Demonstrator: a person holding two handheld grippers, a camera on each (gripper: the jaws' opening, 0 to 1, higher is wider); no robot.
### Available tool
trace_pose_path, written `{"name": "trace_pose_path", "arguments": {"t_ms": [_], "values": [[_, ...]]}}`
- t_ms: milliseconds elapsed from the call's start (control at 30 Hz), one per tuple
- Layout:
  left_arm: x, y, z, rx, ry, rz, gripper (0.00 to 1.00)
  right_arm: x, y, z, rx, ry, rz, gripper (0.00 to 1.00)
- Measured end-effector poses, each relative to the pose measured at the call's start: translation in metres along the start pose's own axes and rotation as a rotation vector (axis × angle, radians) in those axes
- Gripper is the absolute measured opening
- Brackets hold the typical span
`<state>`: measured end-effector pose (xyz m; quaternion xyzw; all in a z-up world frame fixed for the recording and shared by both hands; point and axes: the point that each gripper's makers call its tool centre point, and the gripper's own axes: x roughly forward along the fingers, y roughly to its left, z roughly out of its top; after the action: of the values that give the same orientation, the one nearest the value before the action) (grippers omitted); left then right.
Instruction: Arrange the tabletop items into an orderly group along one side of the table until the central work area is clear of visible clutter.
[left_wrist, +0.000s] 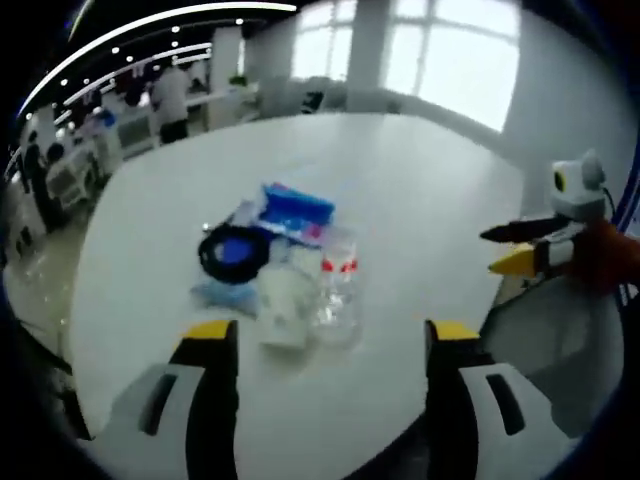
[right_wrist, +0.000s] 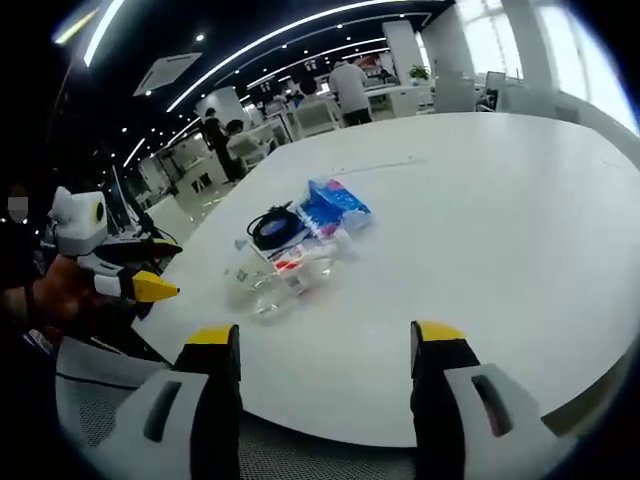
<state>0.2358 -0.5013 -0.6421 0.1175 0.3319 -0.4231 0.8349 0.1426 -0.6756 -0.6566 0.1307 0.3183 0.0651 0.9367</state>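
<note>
On the round white table (left_wrist: 420, 230) we see a clear plastic bottle (left_wrist: 337, 285) at six o'clock of a blue packet (left_wrist: 295, 208); our left gripper (left_wrist: 333, 345) and right gripper (right_wrist: 325, 345) hover with jaws apart, empty.

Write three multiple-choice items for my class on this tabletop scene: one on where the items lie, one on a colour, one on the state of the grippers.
1. Where do the items lie on the white table?
A. in one cluster
B. spread along every edge
C. on the floor

2. What colour is the packet at the far end of the cluster?
A. green
B. blue
C. orange

3. How do the left gripper and right gripper stand?
A. each shut on a bottle
B. one holds the coiled cable
C. both open and empty

Answers: 1 A, the clear bottle, black coiled cable and packet lie together; 2 B, its wrapper is blue; 3 C, both pairs of jaws stand apart with only table between them.
</note>
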Motion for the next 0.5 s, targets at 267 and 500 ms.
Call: {"name": "trace_pose_path", "arguments": {"t_ms": [267,500], "values": [[0.036,-0.010,0.024,0.092,0.034,-0.057,0.69,0.000,-0.001,0.000,0.002,0.001,-0.002,0.69],[0.074,-0.020,0.037,0.138,0.067,-0.106,0.67,-0.001,-0.003,0.000,-0.011,-0.002,-0.016,0.69]]}}
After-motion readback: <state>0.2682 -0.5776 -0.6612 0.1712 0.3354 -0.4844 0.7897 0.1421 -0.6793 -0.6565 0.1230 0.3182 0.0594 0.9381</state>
